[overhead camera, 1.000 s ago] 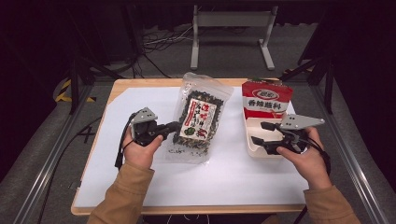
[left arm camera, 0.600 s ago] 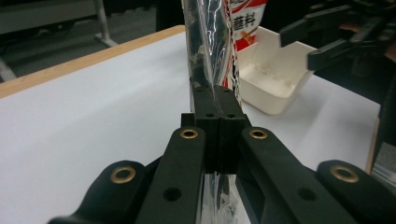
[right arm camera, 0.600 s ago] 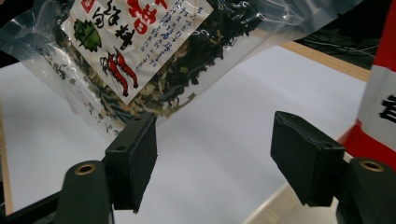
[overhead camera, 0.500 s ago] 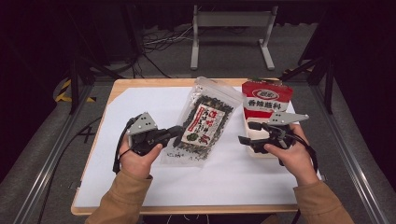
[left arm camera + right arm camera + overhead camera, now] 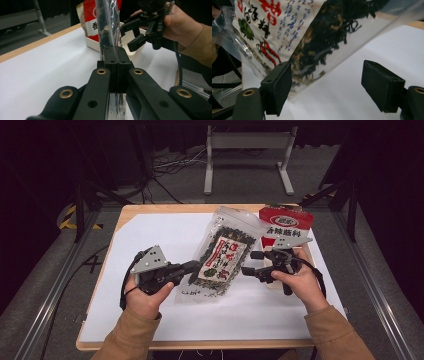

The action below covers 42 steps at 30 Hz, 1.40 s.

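**Second gripper closes in on the lifted seaweed bag**

Now the left gripper (image 5: 192, 267) has its jaws pressed together on the near-left edge of the clear bag of dried seaweed (image 5: 223, 254); in the left gripper view the plastic film (image 5: 107, 25) rises edge-on straight out of the clamped pads. Compared with a second ago, the bag has come off the white table cover (image 5: 150, 235) on that side and now hangs tilted from the left gripper, its far end resting near the red packet (image 5: 286, 225) that stands in the white tray (image 5: 130, 51).

Meanwhile the right gripper (image 5: 252, 262) has left the tray, where it was a second ago, and come across to the bag's right edge. Its jaws have just been opening and stand well apart; in the right gripper view the bag's lower corner (image 5: 312, 62) lies just ahead of the left pad, not yet between the two. That suggests a two-handed hold is being set up, perhaps to steady or open the bag.

From the left gripper the bag's long axis runs away and to the right, rising toward the sealed top (image 5: 232, 215) beside the red packet; the printed label (image 5: 222, 260) faces up and toward the person.
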{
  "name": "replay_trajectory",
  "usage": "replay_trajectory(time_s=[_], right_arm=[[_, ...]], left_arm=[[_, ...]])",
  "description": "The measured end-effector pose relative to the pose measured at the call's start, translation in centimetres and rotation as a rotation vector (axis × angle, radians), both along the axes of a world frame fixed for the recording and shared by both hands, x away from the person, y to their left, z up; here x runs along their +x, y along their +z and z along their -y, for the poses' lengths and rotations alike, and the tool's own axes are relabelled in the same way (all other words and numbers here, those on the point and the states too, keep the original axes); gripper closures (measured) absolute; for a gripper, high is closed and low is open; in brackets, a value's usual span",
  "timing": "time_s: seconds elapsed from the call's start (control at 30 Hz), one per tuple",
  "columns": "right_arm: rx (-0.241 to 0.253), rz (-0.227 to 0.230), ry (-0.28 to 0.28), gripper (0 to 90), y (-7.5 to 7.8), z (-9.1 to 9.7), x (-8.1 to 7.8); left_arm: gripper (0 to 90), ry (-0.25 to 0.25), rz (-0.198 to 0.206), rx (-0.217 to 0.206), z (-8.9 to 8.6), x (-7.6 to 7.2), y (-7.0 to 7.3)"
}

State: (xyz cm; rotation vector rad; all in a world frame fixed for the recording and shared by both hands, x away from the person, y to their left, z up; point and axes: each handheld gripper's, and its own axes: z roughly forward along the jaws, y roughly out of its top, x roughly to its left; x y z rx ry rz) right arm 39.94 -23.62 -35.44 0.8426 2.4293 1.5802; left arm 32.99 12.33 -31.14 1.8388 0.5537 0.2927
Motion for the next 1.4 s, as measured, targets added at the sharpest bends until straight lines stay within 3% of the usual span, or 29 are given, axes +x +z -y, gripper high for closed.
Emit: replay_trajectory(time_s=[0.17, 0.3, 0.5, 0.6, 0.67, 0.77, 0.8, 0.83, 0.87, 1.13, 1.23, 1.4], right_arm=[[0.049, -0.023, 0.043, 23.7, -0.2, -0.1, 0.3], [0.079, 0.011, 0.079, 23.8, 0.2, -0.3, 0.0], [0.085, 0.062, 0.098, 26.7, 0.8, -0.4, -0.5], [0.101, 0.089, 0.098, 28.6, 1.2, -0.3, -0.8], [0.105, 0.103, 0.096, 29.6, 1.4, -0.3, -0.9], [0.124, 0.122, 0.125, 41.3, 2.1, -0.1, -1.3], [0.124, 0.122, 0.125, 41.3, 2.1, -0.1, -1.3], [0.13, 0.106, 0.154, 42.9, 2.2, -0.2, -1.4], [0.149, 0.092, 0.215, 52.3, 2.3, -0.4, -1.7], [0.13, 0.113, 0.319, 69.4, 3.0, -0.3, -2.3], [0.112, 0.129, 0.334, 70.7, 3.5, -0.3, -2.8], [0.057, 0.149, 0.334, 71.1, 4.5, 0.1, -3.4]], left_arm=[[90.0, -0.027, 0.022, 0.007, 0.2, -0.3, 0.2], [90.0, -0.049, 0.012, 0.006, 0.3, -0.3, 0.1], [89.8, -0.048, 0.006, -0.004, -0.2, 0.3, -0.2], [89.5, -0.1, 0.015, -0.023, -0.4, 0.5, -0.5], [89.5, -0.107, 0.017, -0.024, -0.4, 0.5, -0.5], [89.5, -0.111, 0.013, -0.02, -0.5, 0.8, -0.8], [89.5, -0.111, 0.013, -0.02, -0.5, 0.8, -0.8], [89.5, -0.112, 0.013, -0.014, -0.4, 0.8, -0.9], [89.5, -0.106, 0.012, -0.006, -0.3, 0.9, -0.9], [88.9, -0.097, 0.006, 0.0, -0.4, 1.1, -1.2], [86.0, -0.111, -0.009, -0.032, -0.5, 1.2, -1.3], [75.0, -0.11, -0.012, -0.033, -0.7, 1.5, -1.4]])
